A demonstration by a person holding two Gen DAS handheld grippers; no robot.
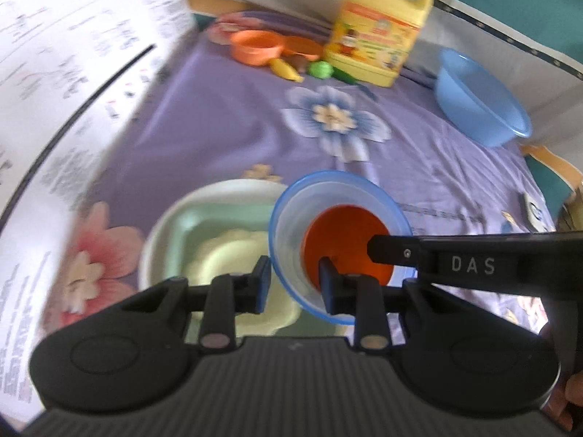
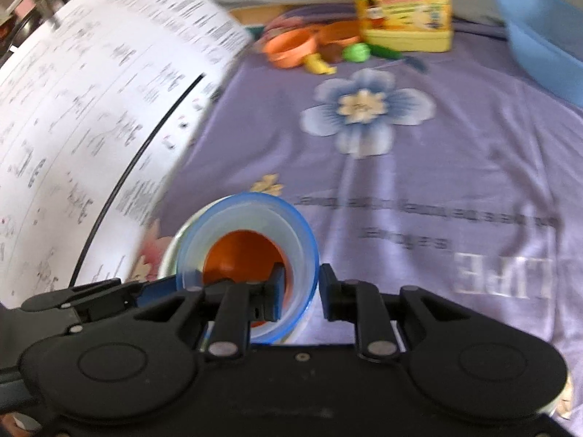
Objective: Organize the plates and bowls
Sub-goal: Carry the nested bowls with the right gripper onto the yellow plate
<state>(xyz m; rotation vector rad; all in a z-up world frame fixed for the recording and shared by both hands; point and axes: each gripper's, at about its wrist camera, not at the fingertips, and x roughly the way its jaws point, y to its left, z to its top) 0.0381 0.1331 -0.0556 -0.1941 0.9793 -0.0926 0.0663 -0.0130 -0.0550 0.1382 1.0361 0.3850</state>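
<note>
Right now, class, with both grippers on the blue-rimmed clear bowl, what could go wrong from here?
1. The left gripper and right gripper each pinch only the thin wall of the blue-rimmed clear plastic bowl; uneven pulling might tilt or drop it.
2. The orange dish sitting inside could slide out.
3. A drop could strike the pale green square bowl below.

- Left wrist view: mounted behind the left gripper (image 1: 293, 284), angled steeply down, close over a clear bowl (image 1: 339, 244).
- Right wrist view: same mounting on the right gripper (image 2: 300, 291), nearer that bowl (image 2: 247, 255).
- Shared: purple cloth (image 1: 218, 127), yellow jug (image 1: 379, 32), blue basin (image 1: 477, 102).
</note>
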